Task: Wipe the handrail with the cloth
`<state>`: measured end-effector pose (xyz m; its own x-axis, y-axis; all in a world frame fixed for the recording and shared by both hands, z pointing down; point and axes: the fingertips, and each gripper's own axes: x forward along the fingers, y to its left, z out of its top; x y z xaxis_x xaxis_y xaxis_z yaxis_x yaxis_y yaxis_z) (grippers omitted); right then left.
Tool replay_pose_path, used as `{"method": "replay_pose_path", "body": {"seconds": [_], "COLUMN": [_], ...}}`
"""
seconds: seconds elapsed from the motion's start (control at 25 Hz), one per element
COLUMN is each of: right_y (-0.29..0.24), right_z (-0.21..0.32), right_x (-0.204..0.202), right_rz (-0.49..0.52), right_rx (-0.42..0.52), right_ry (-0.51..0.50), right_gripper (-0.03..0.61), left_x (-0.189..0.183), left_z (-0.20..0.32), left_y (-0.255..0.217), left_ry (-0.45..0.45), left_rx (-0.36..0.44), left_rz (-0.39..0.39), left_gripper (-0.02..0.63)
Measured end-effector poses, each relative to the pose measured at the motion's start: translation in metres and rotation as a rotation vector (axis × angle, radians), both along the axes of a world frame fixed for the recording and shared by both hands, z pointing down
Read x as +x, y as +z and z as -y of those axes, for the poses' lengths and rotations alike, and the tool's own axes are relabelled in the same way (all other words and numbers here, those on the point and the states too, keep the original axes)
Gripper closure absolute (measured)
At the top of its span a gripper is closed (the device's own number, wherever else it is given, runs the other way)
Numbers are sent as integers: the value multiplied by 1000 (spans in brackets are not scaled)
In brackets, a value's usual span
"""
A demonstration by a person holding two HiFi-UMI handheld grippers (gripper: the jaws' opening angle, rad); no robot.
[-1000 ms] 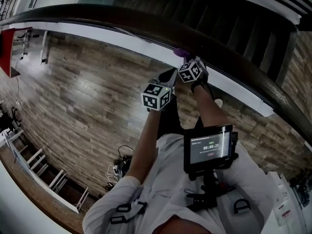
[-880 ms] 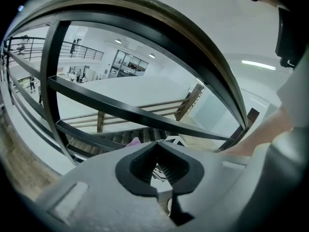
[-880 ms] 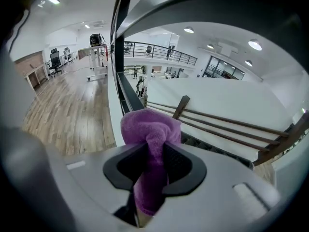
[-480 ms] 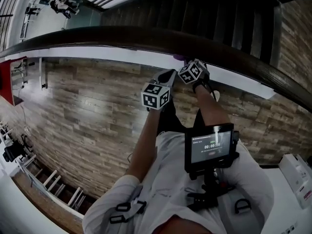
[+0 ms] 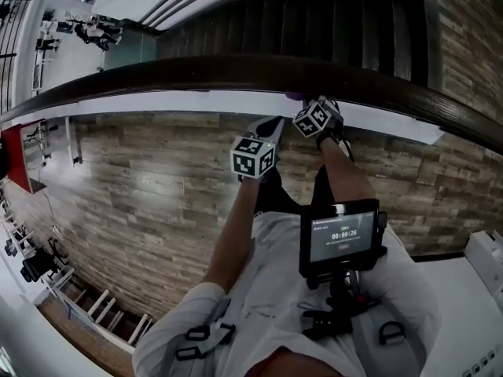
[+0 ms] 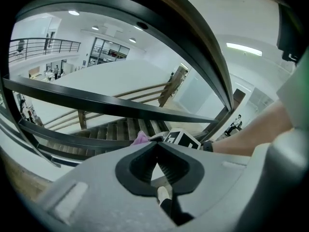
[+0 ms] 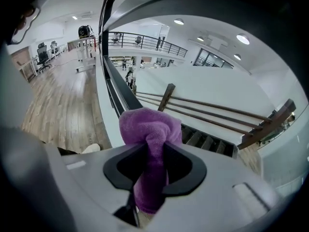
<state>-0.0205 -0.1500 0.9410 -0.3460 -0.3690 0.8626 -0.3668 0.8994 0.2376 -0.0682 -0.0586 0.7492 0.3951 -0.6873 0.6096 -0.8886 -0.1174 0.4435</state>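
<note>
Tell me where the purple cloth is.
The purple cloth is clamped in the right gripper, at the dark handrail upper centre in the head view.

Right gripper (image 5: 310,104) is edging rightward along the handrail (image 5: 196,73), dragging the purple cloth (image 5: 292,96) with it at the handrail's near edge. Head camera is swinging, so the handrail is levelling out in frame. Chest screen (image 5: 339,238) timer is ticking from 25 to 26.

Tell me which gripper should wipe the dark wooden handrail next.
Right: the right gripper clamps the purple terry cloth beside the dark wooden handrail; the left gripper is shut, empty.
</note>
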Motion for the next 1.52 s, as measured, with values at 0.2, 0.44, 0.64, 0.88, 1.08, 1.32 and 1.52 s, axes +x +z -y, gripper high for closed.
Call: {"method": "replay_pose_path", "body": {"seconds": [0.2, 0.44, 0.64, 0.88, 1.08, 1.32, 1.52], "right_y": [1, -2, -5, -4, -5, -3, -4], "right_z": [9, 20, 28, 43, 54, 70, 82], "right_x": [33, 78, 116, 169, 212, 267, 326], "right_rz": [-5, 15, 37, 22, 33, 30, 11], "right_rx": [4, -7, -2, 23, 32, 60, 103], "right_ry": [51, 122, 190, 212, 215, 239, 346], "right_gripper": [479, 479, 479, 480, 480, 480, 483], "left_x": [26, 66, 99, 145, 192, 248, 279], "left_z": [12, 25, 35, 49, 60, 76, 82], "left_y": [1, 6, 9, 17, 22, 33, 39], "left_ry": [46, 107, 159, 222, 279, 345, 414], "left_rx": [-3, -7, -7, -13, -18, -29, -29], "left_rz": [4, -4, -12, -25, -42, -45, -50], "left_gripper": [615, 615, 615, 615, 615, 615, 615]}}
